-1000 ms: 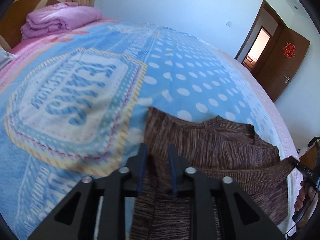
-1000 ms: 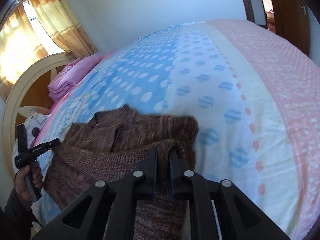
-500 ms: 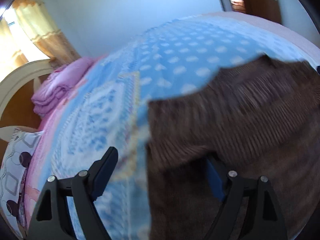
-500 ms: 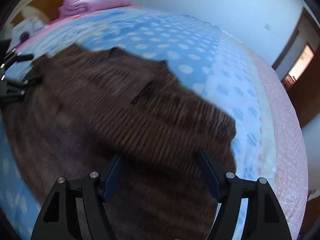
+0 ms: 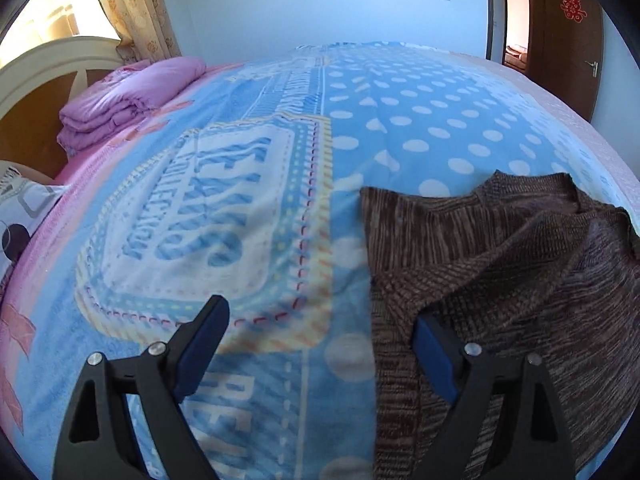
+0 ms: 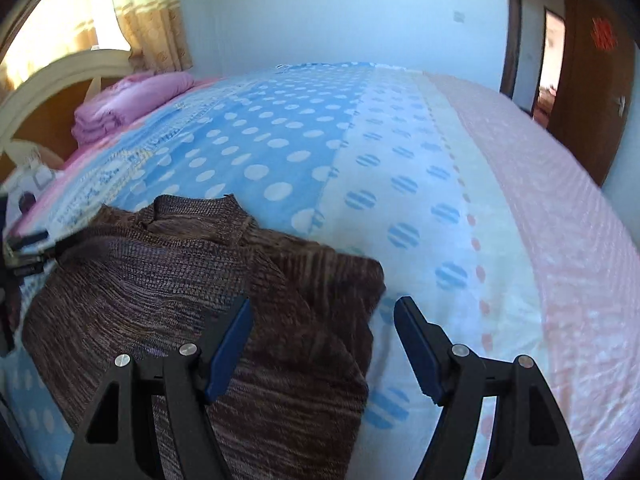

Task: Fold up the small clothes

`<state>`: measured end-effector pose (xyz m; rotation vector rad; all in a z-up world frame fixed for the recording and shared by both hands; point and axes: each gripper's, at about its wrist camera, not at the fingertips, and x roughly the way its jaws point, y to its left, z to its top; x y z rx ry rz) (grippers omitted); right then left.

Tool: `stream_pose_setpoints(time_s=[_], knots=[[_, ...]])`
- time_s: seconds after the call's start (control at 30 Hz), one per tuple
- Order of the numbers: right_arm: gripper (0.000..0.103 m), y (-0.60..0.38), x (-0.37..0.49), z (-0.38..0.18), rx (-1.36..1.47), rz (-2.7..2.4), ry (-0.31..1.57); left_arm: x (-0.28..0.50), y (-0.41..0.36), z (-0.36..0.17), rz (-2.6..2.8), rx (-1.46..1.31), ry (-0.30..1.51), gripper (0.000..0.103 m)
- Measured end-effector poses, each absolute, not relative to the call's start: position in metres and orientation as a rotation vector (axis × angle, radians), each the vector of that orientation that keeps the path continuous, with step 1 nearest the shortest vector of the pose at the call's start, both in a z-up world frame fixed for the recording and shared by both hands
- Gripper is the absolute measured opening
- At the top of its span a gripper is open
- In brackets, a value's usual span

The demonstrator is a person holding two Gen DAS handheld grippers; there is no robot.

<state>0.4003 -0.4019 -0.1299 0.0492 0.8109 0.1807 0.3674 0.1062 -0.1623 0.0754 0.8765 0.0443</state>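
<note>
A brown, marled knitted sweater is seen lying on the bed, which is covered by a blue blanket with white polka dots and a large lettered emblem; the garment is laid partly folded, with one knitted layer doubled over another and the neckline pointing away from the cameras. In the left wrist view the sweater fills the lower right, its left edge running down between the black fingers; in the right wrist view it fills the lower left, with its right edge reaching the paler, striped-dot band of the blanket.

The left gripper is held with its jaws wide apart; they have just been opening, and nothing is clamped between them, the right blue-padded finger being over the knit and the left one over bare blanket. The right gripper is likewise held with its jaws spread, having opened within the last second; the sweater's edge is seen between them but is not pressed by either pad.

A folded pink quilt is stacked near the cream headboard at the far left; a brown wooden door with a red ornament is seen at the far right, beside an open doorway.
</note>
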Motion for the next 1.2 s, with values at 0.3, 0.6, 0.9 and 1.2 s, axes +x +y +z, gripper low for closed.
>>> stream_pose_setpoints(time_s=[0.3, 0.6, 0.9, 1.2], knots=[[0.073, -0.386, 0.374, -0.129, -0.03, 0.294, 0.833, 0.352, 0.12, -0.117, 0.069, -0.039, 0.709, 0.088], [0.073, -0.369, 0.37, -0.143, -0.147, 0.307, 0.85, 0.365, 0.125, -0.118, 0.013, -0.058, 0.761, 0.097], [0.07, -0.359, 0.38, -0.146, -0.21, 0.267, 0.837, 0.419, 0.122, -0.138, 0.084, -0.15, 0.957, 0.097], [0.046, -0.363, 0.395, -0.153, -0.249, 0.271, 0.854, 0.391, 0.092, -0.144, -0.136, -0.012, 0.902, 0.072]])
